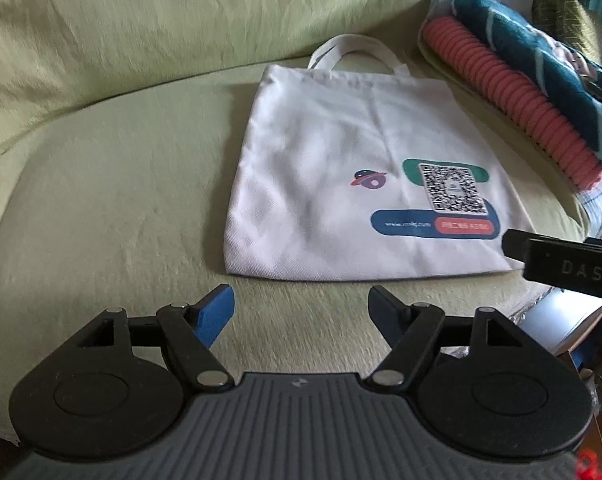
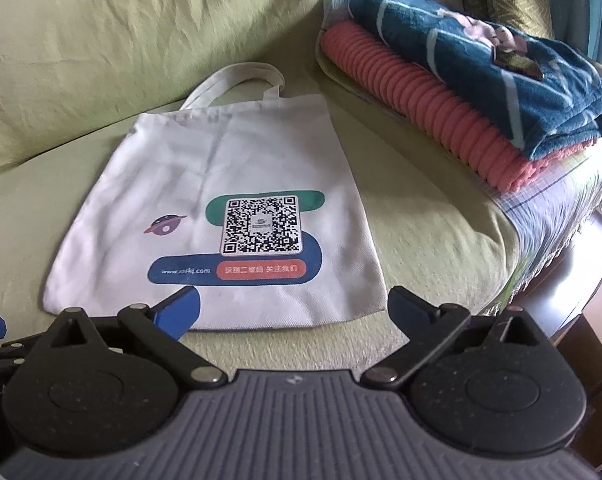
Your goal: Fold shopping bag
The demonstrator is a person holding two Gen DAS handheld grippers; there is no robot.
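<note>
My left gripper (image 1: 301,304) is spread wide and holds nothing, its blue-padded tips over the sofa (image 1: 101,208) just short of the bag (image 1: 341,168). My right gripper (image 2: 295,306) is spread just as wide, also holding nothing — its left pad is over the bag's bottom hem. The bag lies flat and unfolded on the seat, white canvas, handles (image 2: 237,76) toward the backrest, a QR code (image 2: 263,224) printed on top. Beside it sit 2 folded blankets (image 2: 481,92) — ribbed coral under teal.
</note>
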